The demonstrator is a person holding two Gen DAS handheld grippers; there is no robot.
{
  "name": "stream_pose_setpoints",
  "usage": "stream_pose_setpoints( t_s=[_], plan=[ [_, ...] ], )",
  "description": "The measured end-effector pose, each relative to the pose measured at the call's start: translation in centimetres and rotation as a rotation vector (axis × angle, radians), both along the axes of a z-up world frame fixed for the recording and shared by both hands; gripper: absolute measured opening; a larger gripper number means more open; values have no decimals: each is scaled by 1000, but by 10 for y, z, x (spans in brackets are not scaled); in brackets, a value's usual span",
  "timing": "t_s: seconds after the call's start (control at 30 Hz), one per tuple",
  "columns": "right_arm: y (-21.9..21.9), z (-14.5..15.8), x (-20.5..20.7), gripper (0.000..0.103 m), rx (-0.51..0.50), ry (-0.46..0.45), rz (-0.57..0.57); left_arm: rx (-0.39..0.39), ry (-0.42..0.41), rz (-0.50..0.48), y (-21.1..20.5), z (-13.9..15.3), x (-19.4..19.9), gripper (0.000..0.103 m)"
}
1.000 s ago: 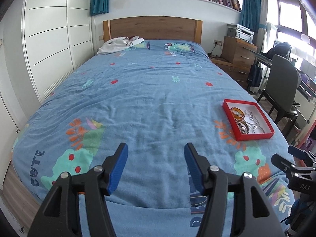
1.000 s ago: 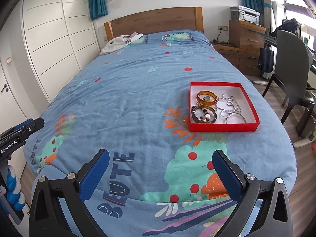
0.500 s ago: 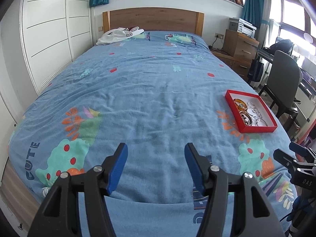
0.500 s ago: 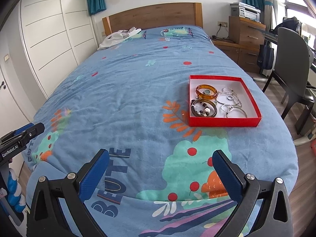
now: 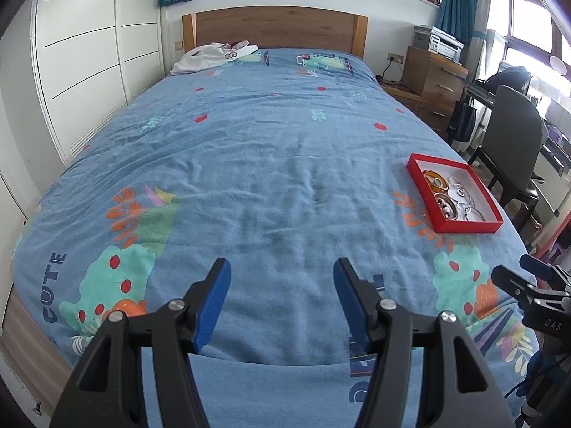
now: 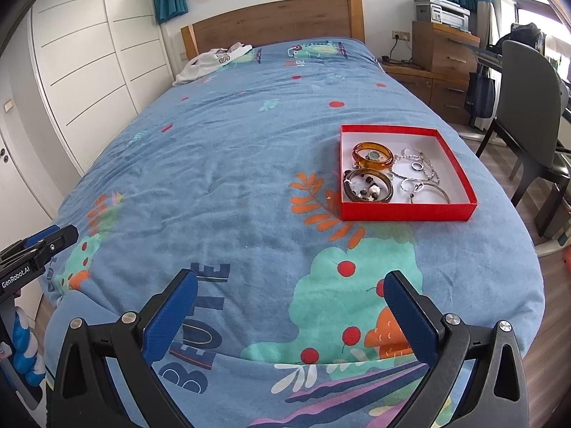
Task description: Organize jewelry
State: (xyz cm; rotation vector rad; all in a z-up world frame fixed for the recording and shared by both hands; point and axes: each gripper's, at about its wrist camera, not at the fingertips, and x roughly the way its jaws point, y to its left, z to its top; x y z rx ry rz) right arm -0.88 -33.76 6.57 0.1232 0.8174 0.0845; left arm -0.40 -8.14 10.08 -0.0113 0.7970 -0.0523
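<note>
Lying on the right side of the bed (image 6: 221,178), toward its foot end, a shallow red box (image 6: 407,210) with a white inside held the jewelry. An amber bangle (image 6: 373,156) with a small dial on it sat at the back left of the box, and a darker bangle (image 6: 369,185) strung with beads and charms lay just in front of it, the two nearly touching. To their right, silver chains (image 6: 421,166) were heaped in a loose tangle, and a thin silver bangle (image 6: 431,192) rested at the front right corner. In the left wrist view the same box (image 5: 464,226) appeared far off to the right.

The right tool (image 6: 291,294) hung above the printed blue bedspread near the foot of the bed, its blue-padded jaws spread wide with nothing between them, the box ahead and slightly to its right, well apart from it. The left tool (image 5: 282,285) was likewise open and empty, aimed up the middle of the bed, with the box well off to its right.

Farther out, a white garment (image 6: 214,62) lay crumpled by the wooden headboard (image 6: 274,23). White wardrobe doors (image 6: 92,57) lined the left wall, and a grey chair (image 6: 528,114) stood on the right beside a wooden drawer unit (image 6: 442,50) carrying a printer (image 6: 442,12).
</note>
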Motion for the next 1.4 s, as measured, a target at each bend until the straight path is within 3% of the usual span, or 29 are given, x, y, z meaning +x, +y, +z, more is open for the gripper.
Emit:
stream_pose_setpoints(
  t_s=[1.4],
  plan=[
    [-4, -10, 7, 102, -7, 20, -6, -12, 31, -1, 1, -12, 3, 58]
  ],
)
